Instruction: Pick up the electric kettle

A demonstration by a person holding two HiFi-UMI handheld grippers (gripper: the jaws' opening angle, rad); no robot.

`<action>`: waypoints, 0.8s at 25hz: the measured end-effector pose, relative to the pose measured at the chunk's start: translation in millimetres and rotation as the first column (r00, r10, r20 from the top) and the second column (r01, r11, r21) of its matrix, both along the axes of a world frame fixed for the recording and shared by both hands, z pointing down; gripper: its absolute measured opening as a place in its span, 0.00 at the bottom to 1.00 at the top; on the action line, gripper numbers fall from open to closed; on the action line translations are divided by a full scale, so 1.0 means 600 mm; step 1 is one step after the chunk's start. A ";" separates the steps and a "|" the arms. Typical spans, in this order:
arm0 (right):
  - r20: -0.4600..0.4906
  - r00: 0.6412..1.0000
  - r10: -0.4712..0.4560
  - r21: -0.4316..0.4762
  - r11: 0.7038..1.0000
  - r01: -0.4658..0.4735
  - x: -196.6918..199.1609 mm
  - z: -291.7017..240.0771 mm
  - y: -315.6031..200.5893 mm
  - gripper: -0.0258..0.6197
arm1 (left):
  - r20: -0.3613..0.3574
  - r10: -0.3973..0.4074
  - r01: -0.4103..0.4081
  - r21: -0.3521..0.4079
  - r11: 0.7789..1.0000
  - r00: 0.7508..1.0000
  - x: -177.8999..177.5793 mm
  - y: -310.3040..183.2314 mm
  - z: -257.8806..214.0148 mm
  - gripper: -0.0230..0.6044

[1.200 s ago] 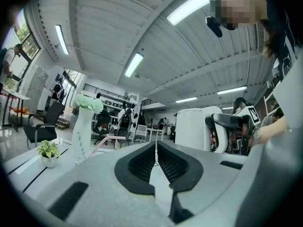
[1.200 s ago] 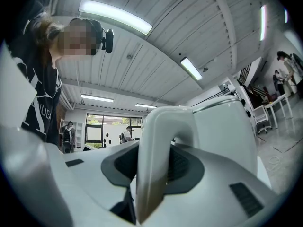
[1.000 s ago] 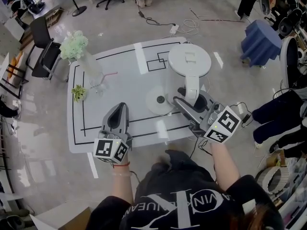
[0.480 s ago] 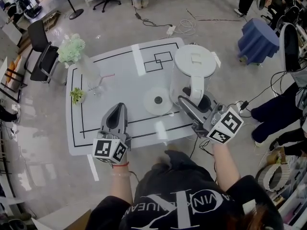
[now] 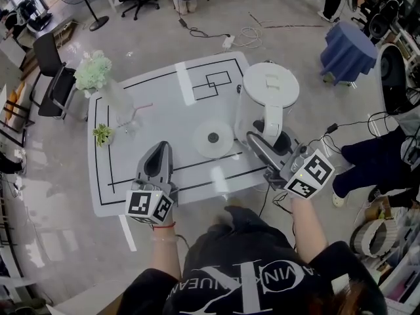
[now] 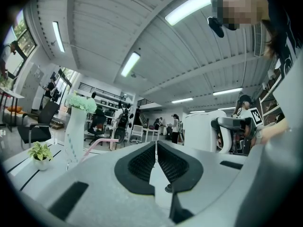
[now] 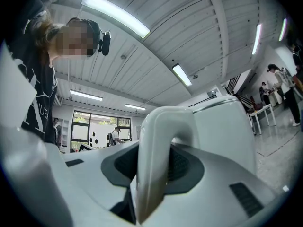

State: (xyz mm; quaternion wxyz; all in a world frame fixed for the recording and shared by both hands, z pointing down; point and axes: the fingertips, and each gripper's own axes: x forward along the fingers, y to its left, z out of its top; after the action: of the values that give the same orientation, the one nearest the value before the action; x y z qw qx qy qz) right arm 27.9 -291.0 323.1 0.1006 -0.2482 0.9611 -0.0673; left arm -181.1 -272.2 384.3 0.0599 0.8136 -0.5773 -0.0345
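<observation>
The white electric kettle hangs over the table's right side, clear of its round base. My right gripper is shut on the kettle's handle. In the right gripper view the handle stands upright between the dark pads, with the kettle body behind it. My left gripper hovers near the table's front edge, shut with nothing in it. In the left gripper view its pads meet, and the kettle shows at the right.
On the white table with black lines, a clear vase of pale flowers stands at the far left. A small potted plant and a pink straw are close by. Office chairs, floor cables and a blue-draped stool surround the table.
The right gripper has carried the kettle a little to the right, away from the round base. The left gripper has stayed where it was.
</observation>
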 end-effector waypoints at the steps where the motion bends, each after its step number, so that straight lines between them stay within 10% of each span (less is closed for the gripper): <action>1: -0.001 1.000 0.004 0.000 1.000 -0.004 0.002 -0.001 0.001 0.23 | -0.001 0.001 -0.001 0.001 1.000 1.000 0.001 0.000 -0.001 0.07; 20: -0.021 0.998 0.062 0.019 0.998 -0.062 0.023 -0.007 0.009 0.23 | -0.005 0.019 -0.019 0.026 0.999 1.000 0.000 -0.006 -0.016 0.07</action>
State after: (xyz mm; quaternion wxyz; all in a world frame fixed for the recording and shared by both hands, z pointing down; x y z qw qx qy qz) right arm 41.5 -285.8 319.1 0.0947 -0.2777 0.9545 -0.0529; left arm -181.2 -275.5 374.7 0.0511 0.8197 -0.5688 -0.0439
